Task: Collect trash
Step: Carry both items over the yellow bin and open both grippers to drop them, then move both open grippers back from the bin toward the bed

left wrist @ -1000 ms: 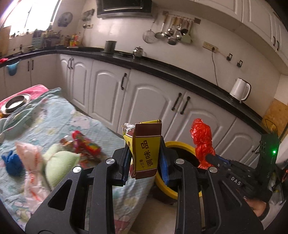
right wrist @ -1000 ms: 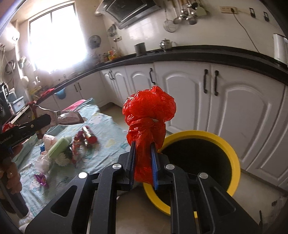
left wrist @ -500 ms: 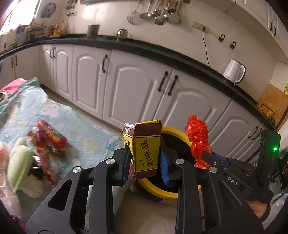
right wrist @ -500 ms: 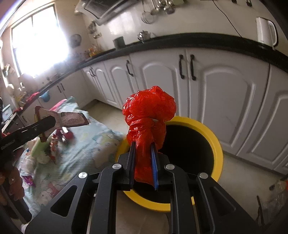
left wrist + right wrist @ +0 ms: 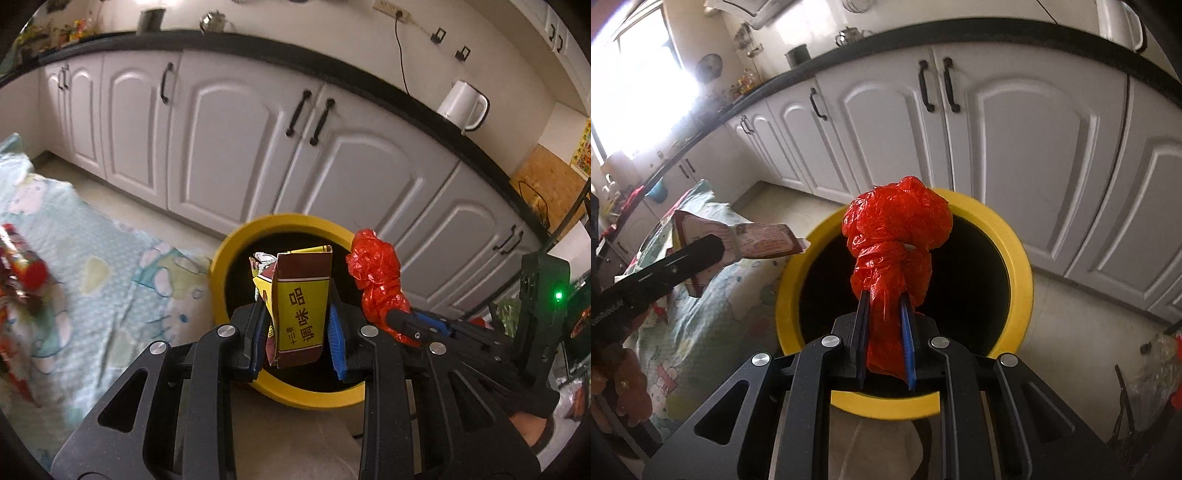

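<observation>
Your left gripper (image 5: 297,328) pinches a yellow-and-brown seasoning packet (image 5: 299,306) upright between its blue pads, and your right gripper (image 5: 884,325) is clamped on a knotted red plastic bag (image 5: 895,254); both pieces of trash hang above the dark mouth of the yellow-rimmed bin (image 5: 1015,258), which stands on the pale floor in front of the white cabinet doors (image 5: 236,147). The two grippers sit close beside each other over the opening, the red bag just to the right of the packet in the left wrist view, not touching it. To the left of the bin, the table's edge under a light blue patterned cloth (image 5: 92,288) comes right up against the rim, with blurred red wrappers (image 5: 22,273) lying at the cloth's far left edge. Up on the black counter (image 5: 369,77), a white kettle (image 5: 463,107) stands toward its right end and a small metal teapot (image 5: 214,22) near the back. Compared with a second ago, both views have tipped downward and closed in: the bin now fills the middle of each view, the window and hanging utensils have slid out of the top, and both grips are unchanged.
</observation>
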Demonstrator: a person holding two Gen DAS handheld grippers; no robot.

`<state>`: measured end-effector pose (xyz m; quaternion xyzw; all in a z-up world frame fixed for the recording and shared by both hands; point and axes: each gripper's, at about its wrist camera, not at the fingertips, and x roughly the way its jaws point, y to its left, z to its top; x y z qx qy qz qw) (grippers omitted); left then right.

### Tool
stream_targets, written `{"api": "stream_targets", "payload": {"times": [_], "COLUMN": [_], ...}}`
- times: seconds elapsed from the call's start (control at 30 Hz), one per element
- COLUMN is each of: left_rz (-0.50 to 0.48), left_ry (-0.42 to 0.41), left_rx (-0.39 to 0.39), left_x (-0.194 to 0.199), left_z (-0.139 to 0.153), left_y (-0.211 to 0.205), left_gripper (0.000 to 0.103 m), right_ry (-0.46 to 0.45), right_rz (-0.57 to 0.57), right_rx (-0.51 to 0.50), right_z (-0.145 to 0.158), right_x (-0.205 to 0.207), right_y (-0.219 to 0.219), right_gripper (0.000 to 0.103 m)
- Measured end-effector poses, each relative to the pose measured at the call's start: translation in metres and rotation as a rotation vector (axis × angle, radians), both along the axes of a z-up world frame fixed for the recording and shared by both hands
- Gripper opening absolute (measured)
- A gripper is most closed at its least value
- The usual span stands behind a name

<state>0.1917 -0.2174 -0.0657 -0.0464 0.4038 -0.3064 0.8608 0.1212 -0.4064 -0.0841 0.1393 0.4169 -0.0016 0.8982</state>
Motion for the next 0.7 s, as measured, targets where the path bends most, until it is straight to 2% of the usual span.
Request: {"api": "stream_targets", "payload": {"times": [0.23,0.37,0.4,0.43,0.47,0.5,0.57,0.7], "left_rz": [-0.03,-0.016,-0.003,0.0,0.004,0.008,0.02,0.04], "left_ry": [0.065,0.082,0.087,0.094,0.102,0.107,0.108,0.109], "left_rx": [0.016,0.025,0.021,0.014,0.006,-0.001,-0.002,-0.031], "left_x": [0.016,0.022,0.024,0.026,0.028,0.028,0.028,0.025], "left_z": [-0.016,-0.019,-0.02,-0.02,-0.02,-0.021,-0.021,-0.018], "left_y": [-0.015,-0.016,-0.014,-0.013,-0.012,-0.009,-0.005,0.004], "left_gripper": [0.021,0.022,0.027,0.037,0.044,0.052,0.055,0.073], "right_ry": [0.034,0.045,0.046,0.046,0.045,0.045,0.043,0.029], "right_rz": [-0.017,-0.026,-0.027,-0.033,-0.043,-0.046,-0.055,-0.075], "right_rx": [0.011,0.009,0.006,0.003,-0.001,-0.005,-0.017,-0.036], "right_z": [-0.009,-0.012,-0.013,-0.013,-0.013,-0.013,-0.013,-0.01], "right_x": [0.001,0.002,0.003,0.002,0.001,0.001,-0.001,-0.002], "right_y": [-0.006,-0.009,-0.01,-0.011,-0.011,-0.012,-0.012,-0.014], "right_gripper": [0.015,0.018,0.018,0.025,0.031,0.032,0.035,0.045]}}
